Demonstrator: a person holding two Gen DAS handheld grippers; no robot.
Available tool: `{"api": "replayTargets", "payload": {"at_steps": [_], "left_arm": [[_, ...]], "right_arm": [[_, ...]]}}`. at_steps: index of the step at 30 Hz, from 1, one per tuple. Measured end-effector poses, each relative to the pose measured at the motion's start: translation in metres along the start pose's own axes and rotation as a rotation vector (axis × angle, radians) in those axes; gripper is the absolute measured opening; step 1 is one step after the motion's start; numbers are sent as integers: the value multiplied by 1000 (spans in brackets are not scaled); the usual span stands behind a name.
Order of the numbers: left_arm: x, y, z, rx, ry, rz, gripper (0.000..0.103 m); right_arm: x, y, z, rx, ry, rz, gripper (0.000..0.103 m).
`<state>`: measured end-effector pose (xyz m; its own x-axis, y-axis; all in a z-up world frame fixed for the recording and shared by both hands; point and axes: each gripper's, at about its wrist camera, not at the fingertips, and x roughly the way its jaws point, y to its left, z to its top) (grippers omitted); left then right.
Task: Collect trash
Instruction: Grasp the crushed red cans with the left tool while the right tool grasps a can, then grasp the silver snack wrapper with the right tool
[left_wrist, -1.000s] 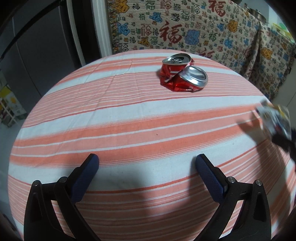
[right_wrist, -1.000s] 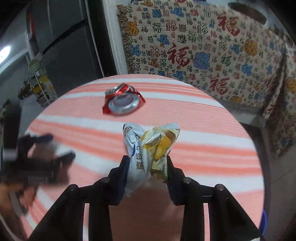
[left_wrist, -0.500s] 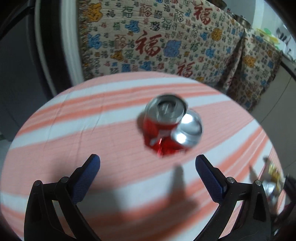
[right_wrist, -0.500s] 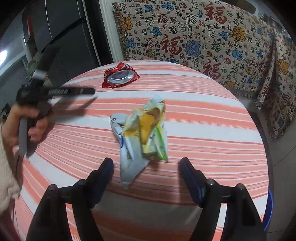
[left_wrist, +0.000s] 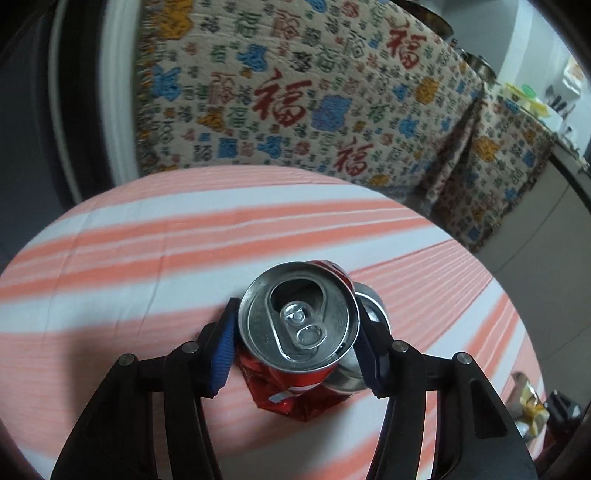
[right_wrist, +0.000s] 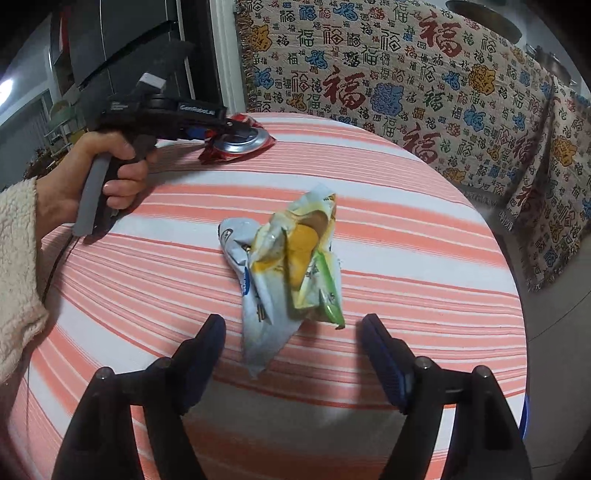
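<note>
1. My left gripper (left_wrist: 295, 341) has just been closing; the crushed red can (left_wrist: 299, 328) sits between the jaws, blue pads (left_wrist: 221, 354) against both sides of its rim. Reads as a clamp on the can, tho it hasn't left the cloth yet.
2. Can: I'd judge it light, empty, thin metal, already folded so top lid and base both face up. Will dent more if squeezed hard; smooth sides prob slippery. The rim is the stiffest part, so the hold across the lid edge looks right to me.
3. My right gripper (right_wrist: 293, 354) has its jaws wide apart w/ nothing clamped. The crumpled snack wrappers (right_wrist: 286, 269) lie on the cloth just ahead of and between the pads, lower tail reaching into the gap.
4. Wrappers: very light, soft, crinkly foil, prob springs back. I'd take the bunched middle, not a loose tail.
5. Around: striped tablecloth (right_wrist: 424, 236) under everything, patterned throw (right_wrist: 406, 74) beyond the jaws, dark fridge (right_wrist: 110, 48) far left. Person's hand (right_wrist: 107, 170) on the left grip handle.
6. Nothing blocks either grab. No bin in view, so can't tell where the trash goes.
</note>
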<state>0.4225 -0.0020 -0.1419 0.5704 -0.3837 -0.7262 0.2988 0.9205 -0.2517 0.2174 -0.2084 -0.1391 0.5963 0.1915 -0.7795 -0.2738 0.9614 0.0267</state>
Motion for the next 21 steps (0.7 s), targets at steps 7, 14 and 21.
{"api": "replayTargets", "payload": {"at_steps": [7,14,21], "left_arm": [[-88,3,-86,-58,35,162,58],[-158,-9,-170,-147,14,260,65],[-156,-6,-183,-164,-36,313,84]], "right_arm": [[-1,-4,-1,5,-2,8,78],[-9,-2,-16,-7,5,-1,81],[-13,-2,-26,-5,14,-7,88]]}}
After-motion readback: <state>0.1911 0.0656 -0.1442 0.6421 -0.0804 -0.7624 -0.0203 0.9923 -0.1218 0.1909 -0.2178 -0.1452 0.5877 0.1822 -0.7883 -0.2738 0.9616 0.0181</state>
